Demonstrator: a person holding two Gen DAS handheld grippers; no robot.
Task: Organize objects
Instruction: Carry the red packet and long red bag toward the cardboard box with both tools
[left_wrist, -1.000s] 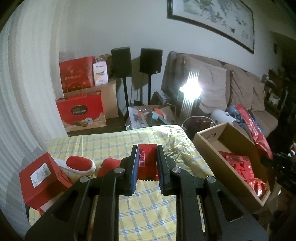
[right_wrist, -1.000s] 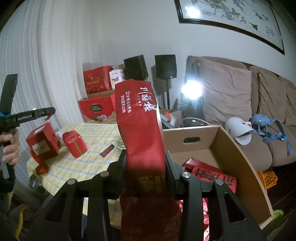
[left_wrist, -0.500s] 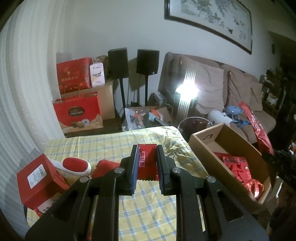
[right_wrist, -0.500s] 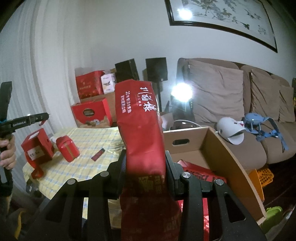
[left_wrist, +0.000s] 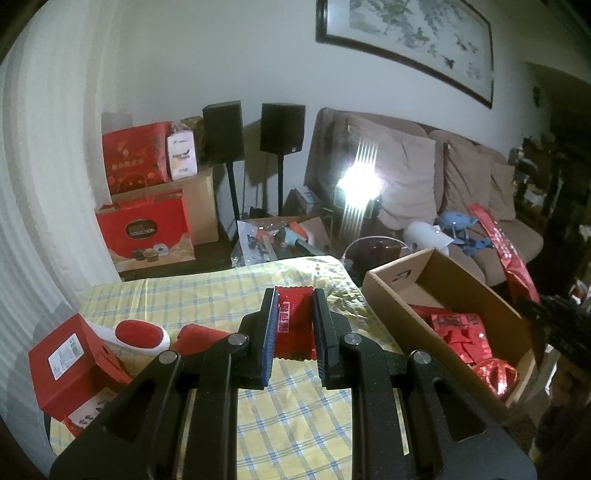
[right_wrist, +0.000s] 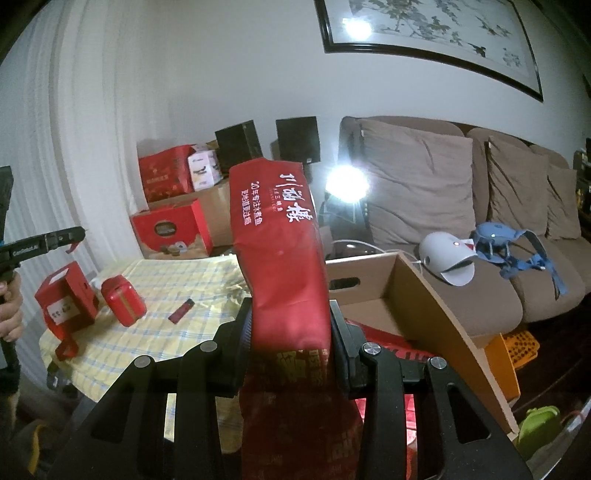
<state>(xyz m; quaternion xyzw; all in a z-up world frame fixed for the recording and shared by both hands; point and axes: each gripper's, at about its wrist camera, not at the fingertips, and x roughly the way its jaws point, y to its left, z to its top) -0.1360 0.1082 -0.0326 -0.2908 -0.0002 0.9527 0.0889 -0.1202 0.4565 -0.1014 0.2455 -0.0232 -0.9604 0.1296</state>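
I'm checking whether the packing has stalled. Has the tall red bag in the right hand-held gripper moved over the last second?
Yes. The red bag has swung right: its top covered the left speaker before and now reaches the right speaker.

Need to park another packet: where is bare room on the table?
The checked tablecloth is bare between the left-edge red box and the cardboard box; its far strip too. That left edge is crowded; the cardboard box's near end is full.

Left gripper (left_wrist: 294, 325) tilted down over checked table (left_wrist: 207, 291), pads pressed on flat red packet (left_wrist: 294, 323). Right gripper (right_wrist: 291, 332) right of table, clamped on tall red bag (right_wrist: 280, 251), bag upright. Person's hand (right_wrist: 10, 306) at table's left edge, on left gripper's handle.
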